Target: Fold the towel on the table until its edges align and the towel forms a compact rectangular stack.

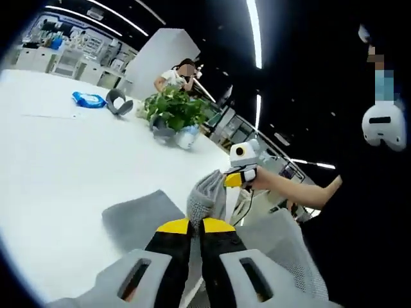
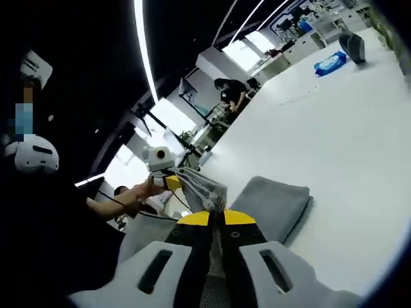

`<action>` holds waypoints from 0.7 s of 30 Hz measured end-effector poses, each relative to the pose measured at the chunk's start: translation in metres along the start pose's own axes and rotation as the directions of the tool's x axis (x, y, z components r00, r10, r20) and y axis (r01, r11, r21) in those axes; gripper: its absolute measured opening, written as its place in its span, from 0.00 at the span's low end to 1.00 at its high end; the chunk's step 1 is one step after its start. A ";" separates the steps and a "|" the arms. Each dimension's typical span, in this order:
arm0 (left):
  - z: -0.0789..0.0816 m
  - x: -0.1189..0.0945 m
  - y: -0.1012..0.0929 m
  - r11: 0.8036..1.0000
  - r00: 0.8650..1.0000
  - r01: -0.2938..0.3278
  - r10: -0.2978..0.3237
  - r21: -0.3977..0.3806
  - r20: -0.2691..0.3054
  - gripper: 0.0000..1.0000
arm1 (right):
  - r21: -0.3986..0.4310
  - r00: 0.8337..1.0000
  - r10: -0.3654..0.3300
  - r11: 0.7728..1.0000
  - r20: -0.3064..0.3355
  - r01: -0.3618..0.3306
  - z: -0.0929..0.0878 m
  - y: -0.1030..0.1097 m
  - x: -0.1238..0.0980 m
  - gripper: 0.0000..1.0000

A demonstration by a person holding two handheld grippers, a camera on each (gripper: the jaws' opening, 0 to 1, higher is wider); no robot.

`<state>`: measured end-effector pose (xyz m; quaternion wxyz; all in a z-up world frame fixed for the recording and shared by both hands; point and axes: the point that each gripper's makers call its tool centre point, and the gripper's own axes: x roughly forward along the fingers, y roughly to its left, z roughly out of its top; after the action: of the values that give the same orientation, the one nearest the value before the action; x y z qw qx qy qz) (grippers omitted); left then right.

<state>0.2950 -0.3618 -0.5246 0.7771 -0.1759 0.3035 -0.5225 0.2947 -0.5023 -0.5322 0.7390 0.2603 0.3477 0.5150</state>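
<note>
A grey towel (image 1: 138, 215) lies partly on the white table (image 1: 58, 167), and one end of it (image 1: 209, 192) is lifted into a bunched strip. My left gripper (image 1: 196, 226) is shut on that towel at the bottom of the left gripper view. My right gripper (image 1: 239, 178) comes in from the right, held by a hand, and pinches the raised strip's far end. In the right gripper view my right gripper (image 2: 217, 218) is shut on the towel. The strip (image 2: 205, 186) runs to my left gripper (image 2: 168, 182), and the flat part of the towel (image 2: 273, 202) rests on the table (image 2: 347, 154).
A potted plant (image 1: 174, 109) stands mid-table, with a blue packet (image 1: 88, 99) and a dark grey object (image 1: 117, 102) beyond it. They reappear far off as the blue packet (image 2: 331, 63) and the dark object (image 2: 352, 45). A person (image 1: 176, 76) sits behind the plant.
</note>
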 end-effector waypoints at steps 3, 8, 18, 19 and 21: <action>-0.009 0.005 0.020 0.999 0.999 -0.029 0.028 -0.022 -0.044 0.05 | 0.027 0.999 -0.030 0.999 -0.030 0.031 -0.004 -0.017 0.006 0.02; -0.014 0.015 0.044 0.996 0.996 -0.060 0.056 -0.067 -0.066 0.05 | 0.083 0.998 -0.062 0.994 -0.030 0.064 -0.007 -0.038 0.012 0.02; -0.022 0.034 0.083 0.975 0.973 -0.217 0.212 -0.045 -0.090 0.05 | 0.082 0.978 -0.208 0.975 0.000 0.207 -0.006 -0.078 0.023 0.02; -0.025 0.035 0.088 0.970 0.966 -0.241 0.236 -0.040 -0.101 0.05 | 0.075 0.974 -0.226 0.971 0.002 0.225 -0.007 -0.083 0.025 0.02; -0.028 0.037 0.095 0.962 0.956 -0.274 0.270 -0.014 -0.113 0.05 | 0.040 0.963 -0.271 0.962 -0.006 0.271 -0.010 -0.092 0.028 0.02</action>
<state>0.3531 -0.3577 -0.6126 0.8210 -0.1148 0.3749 -0.4151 0.3467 -0.5065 -0.6131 0.7970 0.2251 0.3907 0.4019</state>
